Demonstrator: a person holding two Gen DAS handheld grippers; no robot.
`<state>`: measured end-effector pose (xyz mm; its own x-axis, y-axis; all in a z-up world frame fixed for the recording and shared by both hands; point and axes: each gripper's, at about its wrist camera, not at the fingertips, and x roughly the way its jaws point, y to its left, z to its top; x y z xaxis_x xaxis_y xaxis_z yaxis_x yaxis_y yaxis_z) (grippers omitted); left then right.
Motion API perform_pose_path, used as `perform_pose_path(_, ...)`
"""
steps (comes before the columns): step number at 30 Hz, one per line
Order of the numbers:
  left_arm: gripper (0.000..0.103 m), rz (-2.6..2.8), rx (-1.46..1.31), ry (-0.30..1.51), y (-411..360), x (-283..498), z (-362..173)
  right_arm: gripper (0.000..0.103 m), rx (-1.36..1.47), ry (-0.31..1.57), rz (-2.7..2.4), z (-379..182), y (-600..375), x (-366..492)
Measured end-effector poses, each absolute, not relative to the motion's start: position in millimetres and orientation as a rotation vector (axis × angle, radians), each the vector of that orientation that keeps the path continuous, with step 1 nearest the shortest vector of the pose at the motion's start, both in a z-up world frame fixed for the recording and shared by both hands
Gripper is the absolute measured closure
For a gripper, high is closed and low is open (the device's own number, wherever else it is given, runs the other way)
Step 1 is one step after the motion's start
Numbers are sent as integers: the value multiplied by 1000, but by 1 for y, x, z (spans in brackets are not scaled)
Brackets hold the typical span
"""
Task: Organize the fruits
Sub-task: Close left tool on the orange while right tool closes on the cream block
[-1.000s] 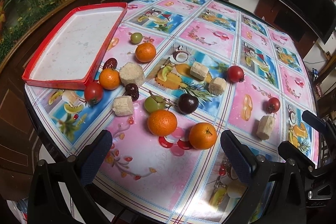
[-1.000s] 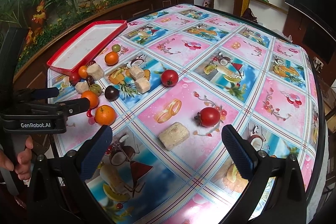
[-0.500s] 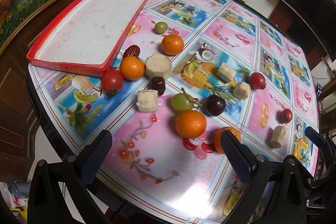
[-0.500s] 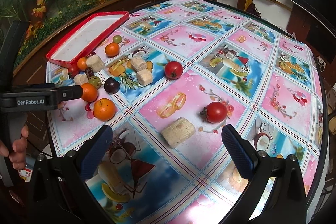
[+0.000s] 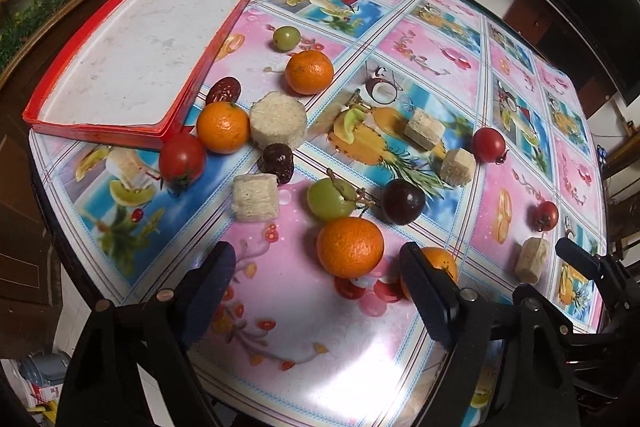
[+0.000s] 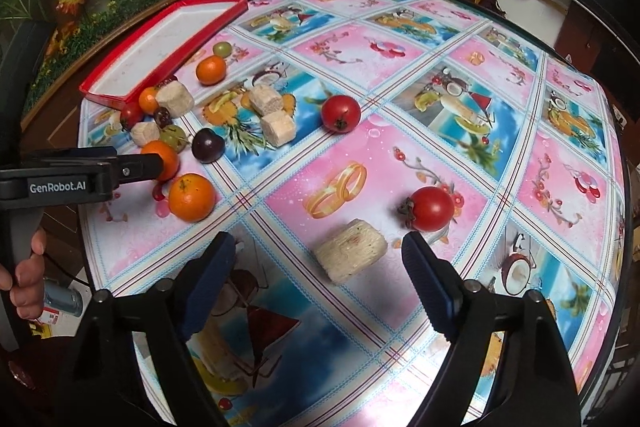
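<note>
A: What are the tongs doing?
B: Both pairs are closing, jaws still wide apart and gripping nothing. The left gripper (image 5: 316, 279) is hanging over the table (image 5: 304, 359), and an orange (image 5: 350, 247) is sitting on the cloth between its fingers, touching neither pad

A: And the right one?
B: The right gripper (image 6: 316, 279) is hovering above a pale block (image 6: 351, 256), which is lying between the fingers but clear of them. A tomato (image 6: 430, 209) is sitting just beyond the block, to its right

A: Anything beside the left fingers?
B: A second orange (image 5: 440, 261) is peeking out from behind the right finger

A: Going farther out, where is the rest of the fruit lying?
B: Past the first orange, a green grape (image 5: 330, 201) and a dark plum (image 5: 402, 201) are lying side by side. Farther still, more oranges, tomatoes, dates and pale blocks are lying scattered on the cloth

A: And the tray?
B: The red tray (image 5: 216, 39) is sitting at the far left edge of the table, its white floor bare. A date (image 5: 225, 91) and a big tomato (image 5: 182, 159) are lying right against its rim
</note>
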<state>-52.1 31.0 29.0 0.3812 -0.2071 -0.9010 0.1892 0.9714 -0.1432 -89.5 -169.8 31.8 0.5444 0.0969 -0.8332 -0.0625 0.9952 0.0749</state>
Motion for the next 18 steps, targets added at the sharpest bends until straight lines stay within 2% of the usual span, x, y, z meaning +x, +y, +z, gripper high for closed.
perform_pose_path(14,29,-269,9,1186,25,-44,19,24,31,1053,74,14,-169,-80)
perform_pose_path(18,41,-280,24,1185,23,-44,18,29,27,1066,65,10,-169,-79)
